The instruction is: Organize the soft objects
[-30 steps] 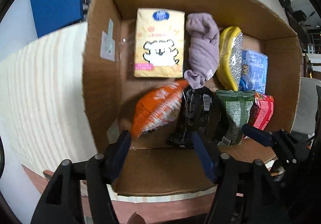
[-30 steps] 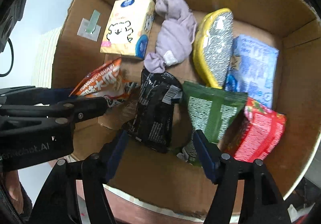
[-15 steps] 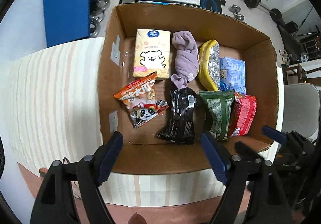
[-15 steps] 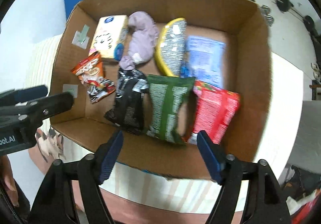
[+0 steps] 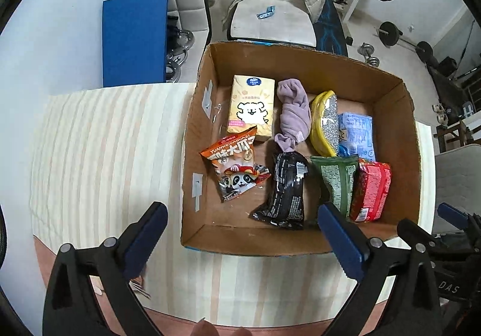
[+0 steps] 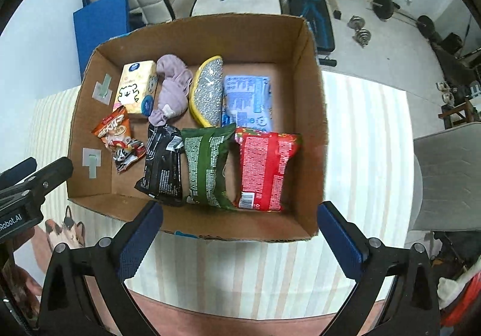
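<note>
1. The cardboard box (image 5: 192,137) sits on the striped worktop (image 5: 99,155) and serves as the landmark; all the soft things lie inside it in two rows.
2. Far row from the box's left wall: tissue pack (image 5: 252,109), purple cloth (image 5: 293,113), yellow scrubber (image 5: 324,122), blue packet (image 5: 356,133). Near row: orange snack bag (image 5: 236,167), black packet (image 5: 285,190), green packet (image 5: 338,178), red packet (image 5: 371,190).
3. The left claw (image 5: 240,241) hovers above the box's near wall, its fingers spread wide apart and holding nothing. The right claw (image 6: 237,238) hovers likewise, also spread and empty.
4. The orange snack bag is the one piece askew: its long axis runs diagonally to the box walls, its top corner overlapping the tissue pack, while its neighbours run near wall to far wall.
5. It lies ahead of the left claw and slightly left of centre, in the box's near-left part; from the right claw it sits far off to the left. I judge the left claw the nearer for any straightening.
</note>
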Demonstrator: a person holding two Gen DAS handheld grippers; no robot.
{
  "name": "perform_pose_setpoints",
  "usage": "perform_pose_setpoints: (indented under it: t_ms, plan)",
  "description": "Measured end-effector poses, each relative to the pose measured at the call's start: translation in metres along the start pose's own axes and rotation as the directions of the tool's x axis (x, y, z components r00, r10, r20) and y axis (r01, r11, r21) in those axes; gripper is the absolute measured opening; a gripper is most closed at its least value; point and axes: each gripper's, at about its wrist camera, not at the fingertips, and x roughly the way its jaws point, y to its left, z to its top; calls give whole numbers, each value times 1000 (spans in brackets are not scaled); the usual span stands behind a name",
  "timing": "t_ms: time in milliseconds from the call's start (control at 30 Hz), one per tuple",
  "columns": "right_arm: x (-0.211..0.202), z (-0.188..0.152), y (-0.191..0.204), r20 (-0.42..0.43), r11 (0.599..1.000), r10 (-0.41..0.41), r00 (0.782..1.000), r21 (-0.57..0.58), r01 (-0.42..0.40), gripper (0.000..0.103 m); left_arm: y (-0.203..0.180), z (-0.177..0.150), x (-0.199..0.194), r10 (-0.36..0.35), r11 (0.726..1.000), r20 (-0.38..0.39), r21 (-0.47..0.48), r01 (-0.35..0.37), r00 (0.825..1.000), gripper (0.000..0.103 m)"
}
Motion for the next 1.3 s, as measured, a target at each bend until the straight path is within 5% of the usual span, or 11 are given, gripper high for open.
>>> perform_pose_setpoints:
  t_ms: [467, 833, 1300]
  plan:
    - [-68, -31, 2, 137, 1000, 5, 991, 13, -7, 103, -15, -39, -76, 18, 999, 133, 43, -23, 991, 102]
    - [-170, -109, -8, 266, 998, 59, 962, 1, -62, 103, -19, -111, -177, 9, 999, 257, 39, -19, 967, 102]
    - [-281, -193, -8, 391, 996, 90, 916, -23, -88, 103, -27, -171, -271, -68, 997, 323, 57, 53, 944, 102]
